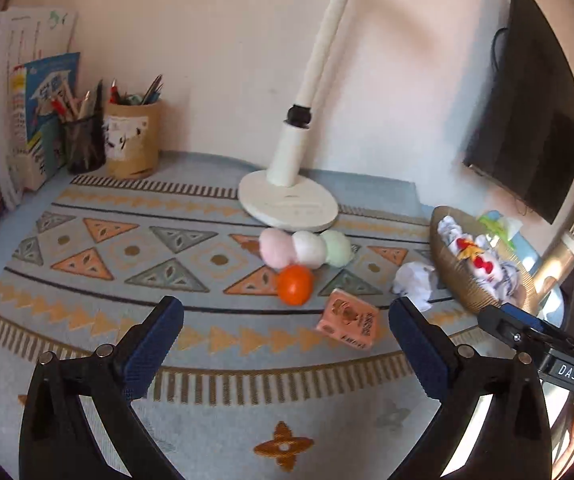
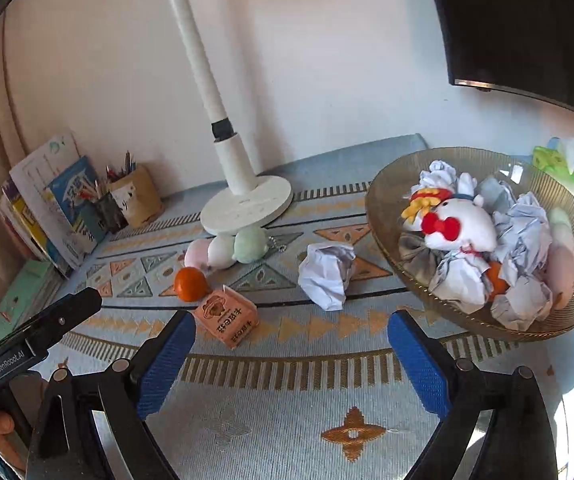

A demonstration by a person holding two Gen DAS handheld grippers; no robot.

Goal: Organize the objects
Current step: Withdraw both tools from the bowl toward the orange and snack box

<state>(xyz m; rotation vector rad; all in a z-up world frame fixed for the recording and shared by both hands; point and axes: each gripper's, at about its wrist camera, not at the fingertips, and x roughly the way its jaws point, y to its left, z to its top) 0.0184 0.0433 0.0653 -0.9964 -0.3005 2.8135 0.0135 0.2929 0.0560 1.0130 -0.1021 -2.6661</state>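
With both hand-held grippers, left (image 1: 286, 322) and right (image 2: 291, 336), open and empty, close squarely on the carton (image 2: 227, 318) just ahead, then carry it to the bowl (image 2: 383, 200).

The right gripper (image 2: 291, 334) stands wide with nothing between its blue pads, low in the frame. Just above lie a small orange carton (image 2: 229, 318), a round orange fruit (image 2: 190, 283) and a crumpled white paper ball (image 2: 327, 276); at right, a ribbed amber glass bowl (image 2: 383, 196) holds paper and a white plush toy (image 2: 463, 226).
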